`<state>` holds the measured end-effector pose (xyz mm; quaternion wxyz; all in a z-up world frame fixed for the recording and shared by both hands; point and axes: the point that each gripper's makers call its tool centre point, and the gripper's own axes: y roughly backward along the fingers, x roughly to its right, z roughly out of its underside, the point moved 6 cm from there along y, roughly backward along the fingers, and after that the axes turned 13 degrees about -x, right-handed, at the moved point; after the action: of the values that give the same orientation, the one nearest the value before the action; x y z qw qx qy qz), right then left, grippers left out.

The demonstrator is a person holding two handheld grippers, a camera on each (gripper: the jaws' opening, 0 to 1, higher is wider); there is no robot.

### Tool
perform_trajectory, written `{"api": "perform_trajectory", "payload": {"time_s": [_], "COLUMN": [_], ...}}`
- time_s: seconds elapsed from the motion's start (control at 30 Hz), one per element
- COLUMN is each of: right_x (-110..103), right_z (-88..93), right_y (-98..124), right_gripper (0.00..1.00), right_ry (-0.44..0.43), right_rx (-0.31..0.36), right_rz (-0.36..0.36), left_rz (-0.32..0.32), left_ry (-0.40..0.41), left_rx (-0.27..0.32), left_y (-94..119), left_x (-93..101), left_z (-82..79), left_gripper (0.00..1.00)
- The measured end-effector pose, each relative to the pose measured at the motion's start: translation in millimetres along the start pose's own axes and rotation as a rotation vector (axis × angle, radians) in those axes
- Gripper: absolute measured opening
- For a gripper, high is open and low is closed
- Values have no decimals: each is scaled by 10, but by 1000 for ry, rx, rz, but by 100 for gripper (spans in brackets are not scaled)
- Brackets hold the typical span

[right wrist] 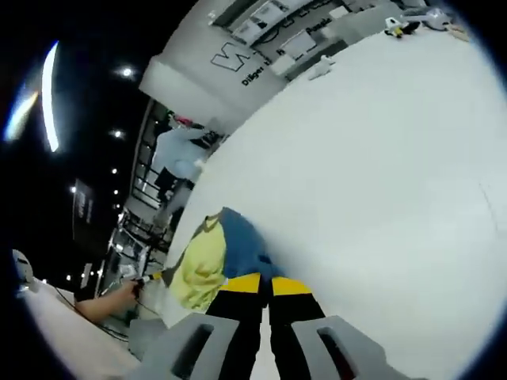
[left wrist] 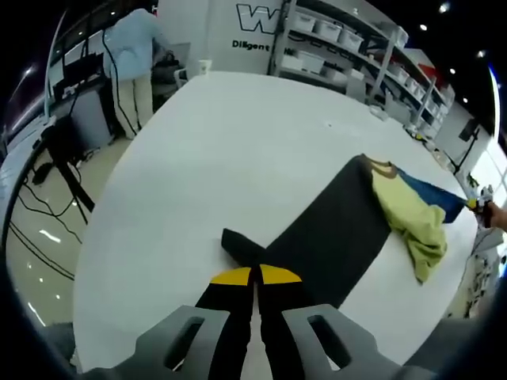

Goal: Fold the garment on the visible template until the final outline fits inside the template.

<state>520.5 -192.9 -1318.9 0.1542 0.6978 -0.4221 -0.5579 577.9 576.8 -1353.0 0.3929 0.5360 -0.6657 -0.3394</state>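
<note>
Left gripper (left wrist: 255, 275): fingers pressed together, yellow tips meeting at lower centre of the left gripper view, a corner of the dark template (left wrist: 333, 229) pinched between them. A small flap of that sheet is seen bent up just left of the tips, probably because the corner is being lifted or tugged to straighten the sheet on the counter (left wrist: 230, 150).

The template runs diagonally from lower centre to right of centre in that view. The garment (left wrist: 408, 210), yellow with a blue part, lies bunched on its far end, partly hanging over the template edge onto the counter. Not yet folded; outline clearly not inside the template.

Right gripper (right wrist: 266, 283): fingers closed, tips together at lower centre of the right gripper view, at the edge of the garment (right wrist: 210, 265). Fabric is judged to be pinched there, blue portion right at the tips, yellow portion bulging to the lower left. Likely held so the cloth can be pulled flat.

A hand (right wrist: 115, 301) is seen at the lower left of the right gripper view. A person (left wrist: 135, 55) stands beyond the counter, upper left of the left gripper view; shelving (left wrist: 356, 47) at upper right.

Task judged early: spread first, then fold.
</note>
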Motion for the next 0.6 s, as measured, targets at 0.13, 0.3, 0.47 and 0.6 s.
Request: {"api": "perform_trajectory", "payload": {"time_s": [0.13,0.3,0.47,0.6], "right_x": [310,503,526,552], "right_z": [-27,-99,-82,-53], "right_y": [-44,-57,-99,-113], "right_gripper": [0,0,7,5], "right_ry": [30,5,28,81], "right_rx": [-1,38,27,14], "right_rz": [181,314,352,431], "left_rz": [-2,-2,-4,-4], "left_ry": [-2,-7,-12,-20], "left_rx": [-3,0,8,21], "left_y": [-2,-7,10,32], "left_x": [-14,-8,-25,-16], "left_z": [0,-15,-38,-75], "left_gripper": [0,0,0,0]}}
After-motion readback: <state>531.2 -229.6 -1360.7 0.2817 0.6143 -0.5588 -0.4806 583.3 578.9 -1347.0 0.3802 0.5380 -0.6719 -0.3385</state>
